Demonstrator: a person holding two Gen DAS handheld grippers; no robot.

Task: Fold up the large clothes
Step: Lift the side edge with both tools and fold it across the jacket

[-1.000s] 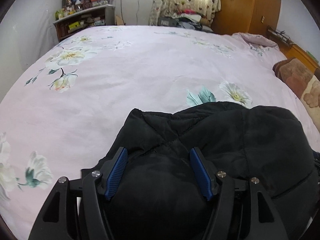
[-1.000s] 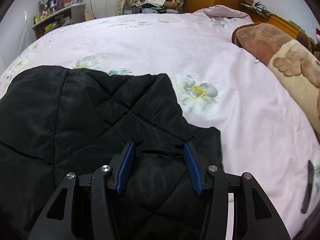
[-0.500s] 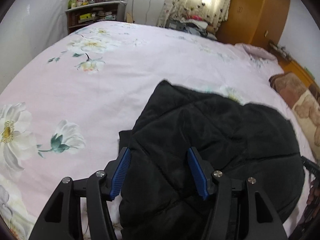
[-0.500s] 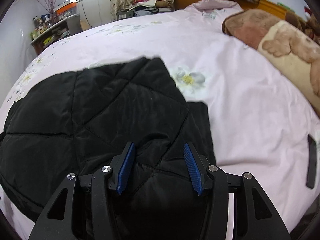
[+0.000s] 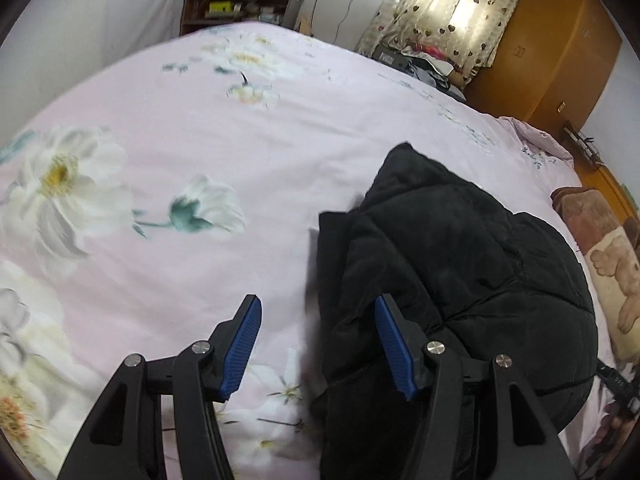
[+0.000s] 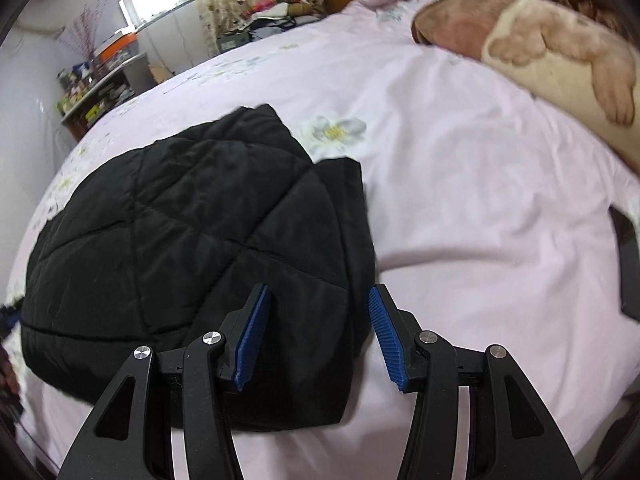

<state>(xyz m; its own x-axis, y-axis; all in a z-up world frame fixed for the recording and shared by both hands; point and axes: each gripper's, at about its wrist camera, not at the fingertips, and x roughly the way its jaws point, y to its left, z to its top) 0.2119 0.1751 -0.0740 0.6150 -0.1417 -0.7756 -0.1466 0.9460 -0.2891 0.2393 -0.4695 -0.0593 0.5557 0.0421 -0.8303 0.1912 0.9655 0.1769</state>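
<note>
Lying folded on floral bed sheet (image 5: 168, 136), black quilted jacket (image 5: 460, 248) looks bulky, springy. Left gripper (image 5: 316, 344) open, empty, at jacket's left edge. Right gripper (image 6: 316, 332) open, empty, over right edge. Risk: puffy layers spring apart; phone (image 6: 628, 256) nearby could get swept.

The left claw (image 5: 318, 344) and the right claw (image 6: 318, 334) both point forward, blue-padded fingers spread, gripping nothing.
</note>
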